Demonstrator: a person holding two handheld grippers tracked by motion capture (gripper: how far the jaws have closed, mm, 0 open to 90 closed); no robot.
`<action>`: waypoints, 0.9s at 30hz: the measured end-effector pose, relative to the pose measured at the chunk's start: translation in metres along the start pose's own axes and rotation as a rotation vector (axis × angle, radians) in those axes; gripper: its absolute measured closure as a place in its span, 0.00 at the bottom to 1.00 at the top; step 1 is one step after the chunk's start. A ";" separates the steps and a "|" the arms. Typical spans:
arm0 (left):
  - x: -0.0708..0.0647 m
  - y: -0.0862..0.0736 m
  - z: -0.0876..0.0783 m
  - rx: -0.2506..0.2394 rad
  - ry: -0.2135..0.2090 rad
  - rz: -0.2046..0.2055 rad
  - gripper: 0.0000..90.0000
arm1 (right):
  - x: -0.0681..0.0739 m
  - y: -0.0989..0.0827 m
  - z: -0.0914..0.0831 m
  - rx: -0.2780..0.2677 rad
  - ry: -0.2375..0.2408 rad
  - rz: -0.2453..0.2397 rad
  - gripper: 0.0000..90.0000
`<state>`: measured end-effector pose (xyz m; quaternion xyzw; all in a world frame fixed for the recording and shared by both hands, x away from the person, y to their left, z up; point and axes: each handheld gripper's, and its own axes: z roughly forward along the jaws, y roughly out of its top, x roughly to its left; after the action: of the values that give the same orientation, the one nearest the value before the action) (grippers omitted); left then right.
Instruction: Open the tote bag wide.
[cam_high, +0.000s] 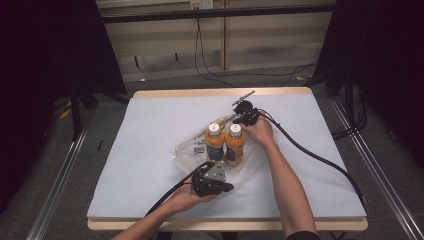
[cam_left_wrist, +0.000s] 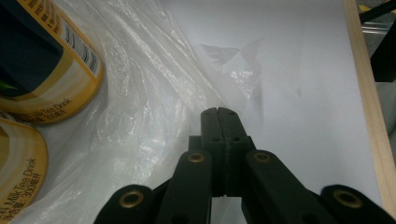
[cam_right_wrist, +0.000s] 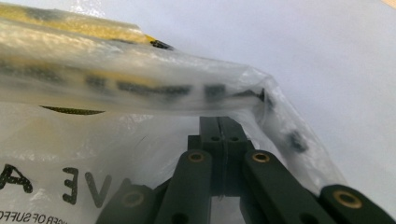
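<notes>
Dark studio, cables on the floor behind, and a bench (cam_high: 150, 130) with a pale sheet over it. Landmark: the clear plastic bag (cam_high: 192, 150) near the middle of the bench. Two orange bottles (cam_high: 225, 145) with white caps stand upright side by side on or in the bag, touching each other; the film crumples around their bases. Labels read milk tea in the left gripper view (cam_left_wrist: 42, 93).

Left hand-held gripper (cam_high: 227, 187) sits at the near edge of the bag, jaws closed; in its own view the tips (cam_left_wrist: 218, 114) are pressed together right at the film's edge, and a pinch on the plastic is likely but I cannot tell for sure. Right hand-held gripper (cam_high: 239, 119) is at the far edge of the bag, just behind the bottles, jaws closed too; in its own view the tips (cam_right_wrist: 218, 122) tuck under a fold of bag (cam_right_wrist: 140, 88), seemingly pinching it.

Judgement: each hand takes an opposite rim of the bag, probably to spread the mouth or pull it up around the bottles.

Count: two bottles, one bag, two grippers, two hands.
</notes>
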<state>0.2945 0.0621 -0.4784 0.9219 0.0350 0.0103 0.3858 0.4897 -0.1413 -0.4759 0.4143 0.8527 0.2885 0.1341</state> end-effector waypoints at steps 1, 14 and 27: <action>0.001 0.000 -0.001 0.007 -0.001 -0.010 1.00 | 0.000 0.000 0.000 0.000 0.006 -0.001 1.00; 0.023 0.000 -0.050 -0.183 0.057 -0.128 0.98 | 0.012 -0.004 -0.034 -0.078 0.090 -0.047 0.94; 0.076 -0.010 -0.107 -0.255 0.245 -0.243 1.00 | 0.029 -0.032 -0.081 -0.117 0.116 -0.088 1.00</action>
<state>0.3647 0.1509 -0.4109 0.8465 0.1912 0.0801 0.4904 0.4139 -0.1655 -0.4306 0.3504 0.8582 0.3550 0.1211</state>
